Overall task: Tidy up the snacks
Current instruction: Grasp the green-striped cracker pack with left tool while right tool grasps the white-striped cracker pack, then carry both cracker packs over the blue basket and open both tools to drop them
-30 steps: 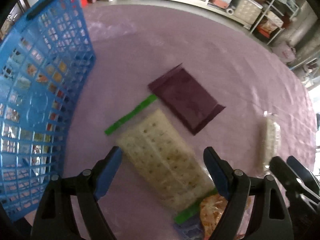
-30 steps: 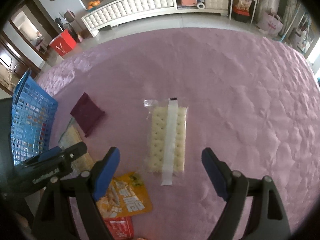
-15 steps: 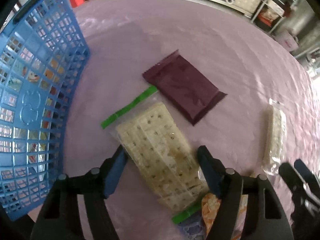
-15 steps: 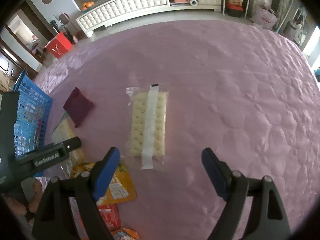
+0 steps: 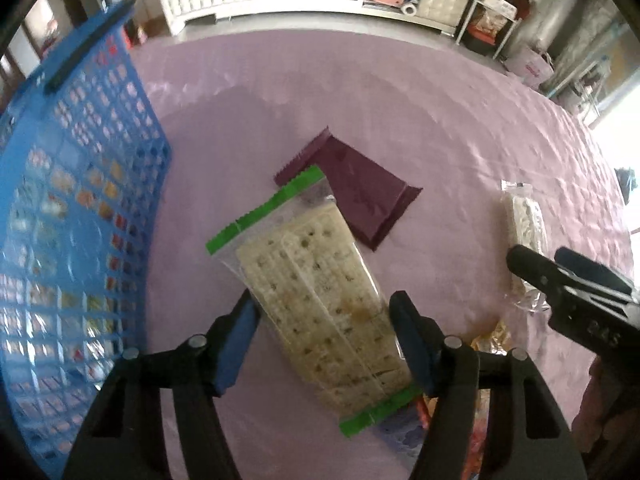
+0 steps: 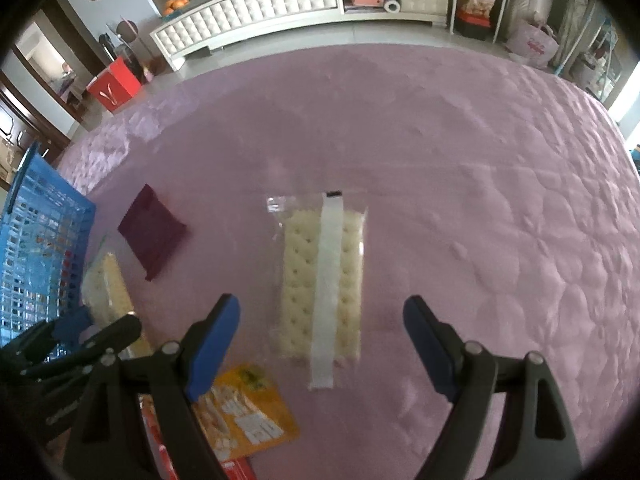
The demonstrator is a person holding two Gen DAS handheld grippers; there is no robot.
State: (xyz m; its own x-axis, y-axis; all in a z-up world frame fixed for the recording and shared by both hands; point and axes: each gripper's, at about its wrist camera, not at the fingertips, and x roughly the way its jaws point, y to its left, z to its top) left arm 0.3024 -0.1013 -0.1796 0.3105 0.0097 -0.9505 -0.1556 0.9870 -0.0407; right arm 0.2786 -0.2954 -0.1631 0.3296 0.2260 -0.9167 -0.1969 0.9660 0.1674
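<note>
The left tongs (image 5: 324,312) are clamping the green-edged cracker pack (image 5: 316,292), having just closed on it, lifting it above the purple surface (image 5: 420,120) beside the blue basket (image 5: 72,216). The right tongs (image 6: 322,334) are hanging apart over the clear cracker pack (image 6: 324,276).

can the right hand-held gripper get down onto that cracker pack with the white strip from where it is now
Probably yes. The right hand-held gripper is open, its jaws standing wider than the cracker pack with the white strip, which lies flat on the pink cloth between them. Nothing covers it; the orange packet lies off to one side.
</note>
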